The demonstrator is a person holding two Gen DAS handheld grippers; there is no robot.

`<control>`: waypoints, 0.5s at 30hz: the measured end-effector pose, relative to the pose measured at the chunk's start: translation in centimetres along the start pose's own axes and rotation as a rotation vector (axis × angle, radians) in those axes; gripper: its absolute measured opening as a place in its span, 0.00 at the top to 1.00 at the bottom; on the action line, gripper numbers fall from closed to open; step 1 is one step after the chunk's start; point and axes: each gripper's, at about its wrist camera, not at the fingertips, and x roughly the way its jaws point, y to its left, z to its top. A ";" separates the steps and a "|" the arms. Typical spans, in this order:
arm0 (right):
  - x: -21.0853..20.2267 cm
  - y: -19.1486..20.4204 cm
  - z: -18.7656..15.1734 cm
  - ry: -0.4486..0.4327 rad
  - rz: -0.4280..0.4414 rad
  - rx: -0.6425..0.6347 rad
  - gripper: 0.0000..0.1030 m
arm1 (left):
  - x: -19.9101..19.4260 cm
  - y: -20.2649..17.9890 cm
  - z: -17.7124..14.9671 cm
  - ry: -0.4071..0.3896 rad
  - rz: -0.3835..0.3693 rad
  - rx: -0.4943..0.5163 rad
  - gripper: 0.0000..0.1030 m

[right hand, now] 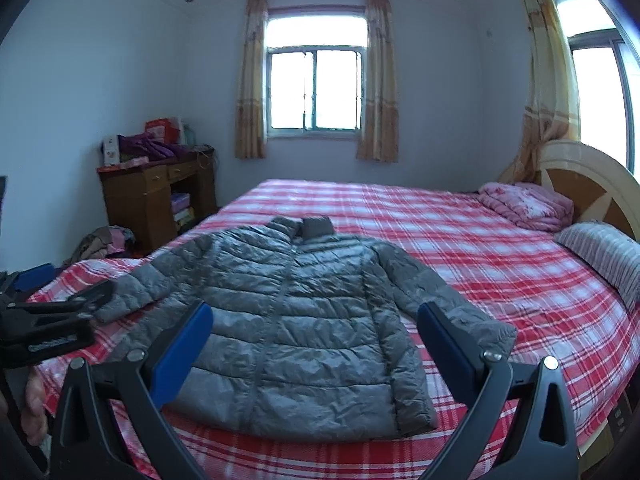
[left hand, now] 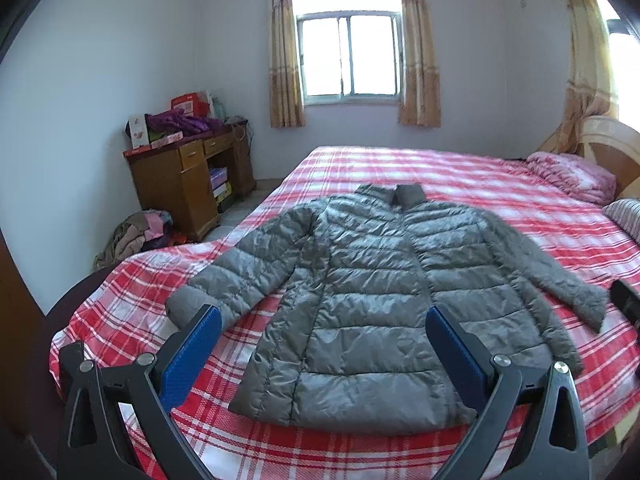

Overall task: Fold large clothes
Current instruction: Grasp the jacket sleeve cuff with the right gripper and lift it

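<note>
Grey puffer jacket (left hand: pixel 360 300) flat, near foot edge of bed (left hand: pixel 460 168), sleeves splayed. Left gripper (left hand: pixel 323 330), right gripper (right hand: pixel 315 326) spread apart, empty. Pinch cuffs first, fold sleeves inward.

Bedroom surroundings, left of frame to right

A wooden desk (left hand: pixel 188 184) piled with boxes stands at left, clothes (left hand: pixel 136 236) heaped on the floor beside it; a curtained window (left hand: pixel 348 56) sits top centre; pillows (left hand: pixel 572 176) lie at right on the red plaid bedsheet (left hand: pixel 460 176).
</note>
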 end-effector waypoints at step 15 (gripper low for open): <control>11.8 -20.0 -6.6 0.284 -0.332 0.334 0.00 | 16.5 -0.5 -2.0 0.158 0.103 0.071 0.01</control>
